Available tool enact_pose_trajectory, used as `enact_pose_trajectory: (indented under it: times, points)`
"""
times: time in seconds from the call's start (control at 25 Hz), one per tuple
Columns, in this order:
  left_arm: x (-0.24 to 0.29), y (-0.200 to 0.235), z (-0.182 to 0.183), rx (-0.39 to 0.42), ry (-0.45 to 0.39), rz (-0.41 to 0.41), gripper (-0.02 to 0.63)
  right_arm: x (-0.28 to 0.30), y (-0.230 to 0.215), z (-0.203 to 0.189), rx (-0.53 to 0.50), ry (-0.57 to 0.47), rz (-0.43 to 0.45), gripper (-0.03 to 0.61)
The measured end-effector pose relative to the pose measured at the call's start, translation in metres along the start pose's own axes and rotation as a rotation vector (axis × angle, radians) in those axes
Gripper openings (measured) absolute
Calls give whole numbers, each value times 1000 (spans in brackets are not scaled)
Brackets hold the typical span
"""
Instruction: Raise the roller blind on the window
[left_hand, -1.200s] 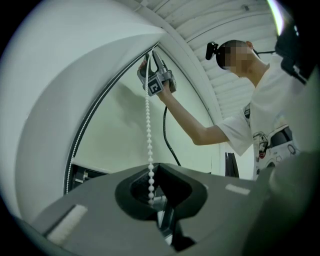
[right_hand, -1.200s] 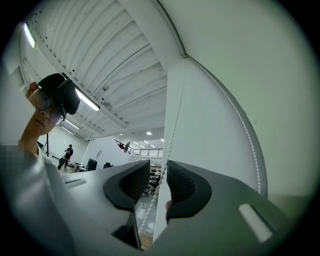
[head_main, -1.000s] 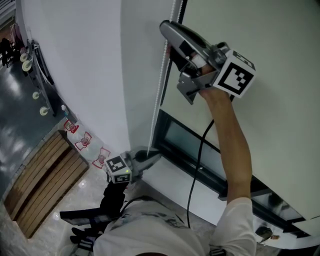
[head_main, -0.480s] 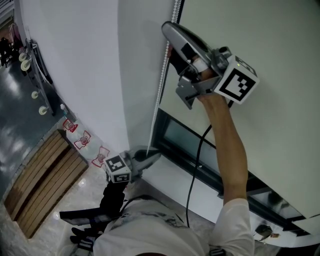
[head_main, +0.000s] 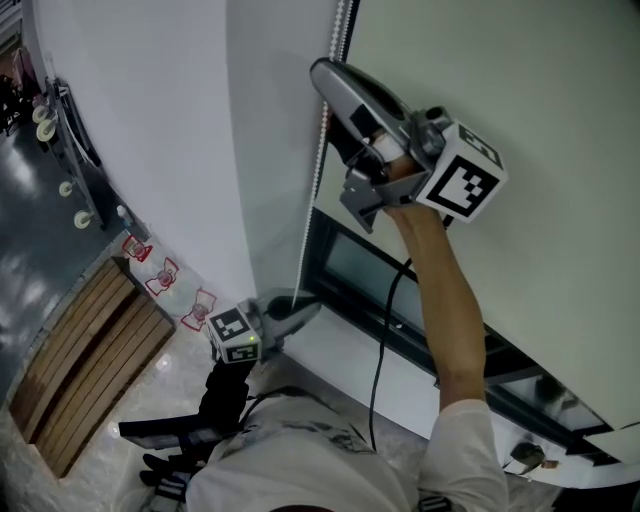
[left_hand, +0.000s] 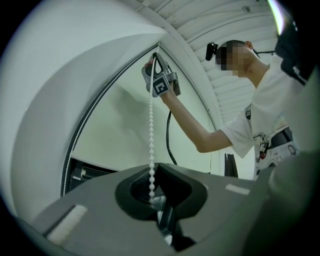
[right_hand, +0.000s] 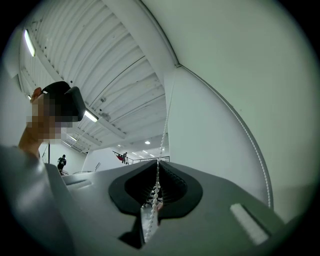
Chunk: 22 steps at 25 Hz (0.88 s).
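Right tongs (head_main: 322, 72) just closed on bead chain (head_main: 319, 165), slightly lower, left tongs (head_main: 300, 308) unmoved, clamping same chain

White, seemingly printed T-shirt (head_main: 290, 460); grey right gripper (head_main: 321, 69), black-and-white marker cube (head_main: 460, 172), black cable (head_main: 383, 330).

The chain (head_main: 322, 150) is white beads. The blind (head_main: 520, 90) is pale green. The wall (head_main: 150, 120) is white. The right gripper (head_main: 320, 70) and left gripper (head_main: 312, 306) are grey, with black and white squares on them. The cable (head_main: 376, 380) is black. The shirt (head_main: 300, 470) is white. The bench (head_main: 85, 365) is brown strips.
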<state>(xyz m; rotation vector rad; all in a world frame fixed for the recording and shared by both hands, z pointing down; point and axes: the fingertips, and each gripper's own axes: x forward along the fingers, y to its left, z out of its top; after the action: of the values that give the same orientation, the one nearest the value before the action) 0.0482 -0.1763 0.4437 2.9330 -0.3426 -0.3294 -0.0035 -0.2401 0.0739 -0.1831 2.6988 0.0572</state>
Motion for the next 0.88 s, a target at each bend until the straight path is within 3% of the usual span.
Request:
enact_pose_trajectory:
  times: [0.88]
  points:
    - [6, -1, 6, -2, -3, -11, -2, -41, 9, -83, 64, 63, -44, 14]
